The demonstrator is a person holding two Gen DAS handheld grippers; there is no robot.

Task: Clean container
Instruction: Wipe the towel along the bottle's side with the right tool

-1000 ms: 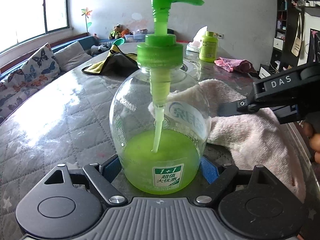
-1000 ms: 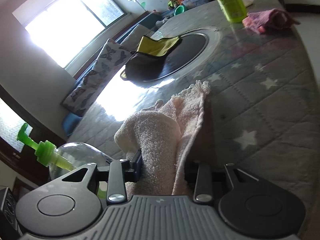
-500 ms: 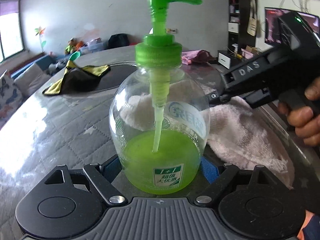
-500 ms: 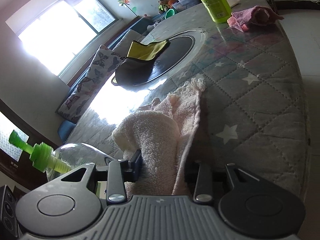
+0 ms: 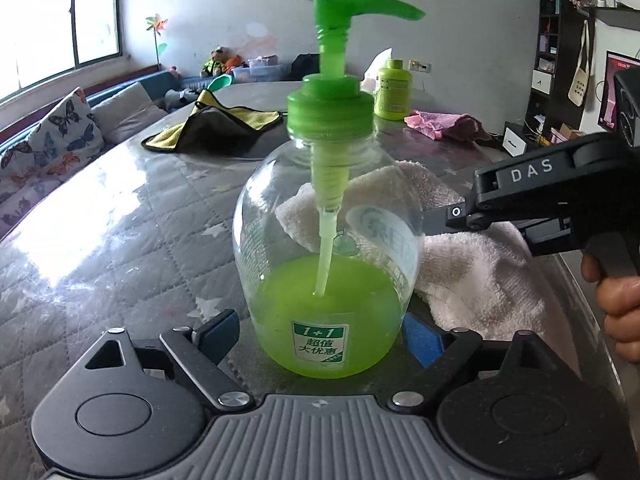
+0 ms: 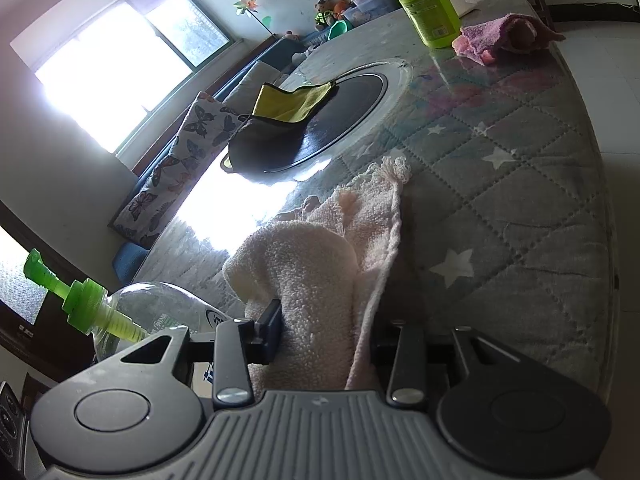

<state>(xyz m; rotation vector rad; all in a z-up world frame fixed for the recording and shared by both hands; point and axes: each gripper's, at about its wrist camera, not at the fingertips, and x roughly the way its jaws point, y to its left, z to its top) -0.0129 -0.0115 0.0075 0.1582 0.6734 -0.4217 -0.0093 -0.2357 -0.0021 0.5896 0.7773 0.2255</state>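
Note:
A clear pump bottle (image 5: pixel 328 240) with a green pump head and green liquid in its lower part stands upright between the blue pads of my left gripper (image 5: pixel 324 332). The jaws are closing on its base and the pads press both sides. My right gripper (image 6: pixel 324 332) is shut on a bunched pale pink towel (image 6: pixel 312 264). In the left wrist view that towel (image 5: pixel 472 272) lies against the far side of the bottle, with the right gripper (image 5: pixel 436 220) reaching in from the right in a person's hand (image 5: pixel 620 308). The bottle (image 6: pixel 160 308) shows low on the left in the right wrist view.
The table (image 5: pixel 120 240) has a grey quilted cover with stars under glass. Farther back lie a yellow-and-black cloth (image 5: pixel 212 124) on a dark round plate (image 6: pixel 344 120), a lime-green bottle (image 5: pixel 394 92) and a darker pink cloth (image 5: pixel 444 124). A sofa with butterfly cushions (image 5: pixel 48 136) runs along the left.
The left wrist view swung to the right and then back, with the bottle staying between its pads. The towel stays bunched in the right gripper against the bottle.

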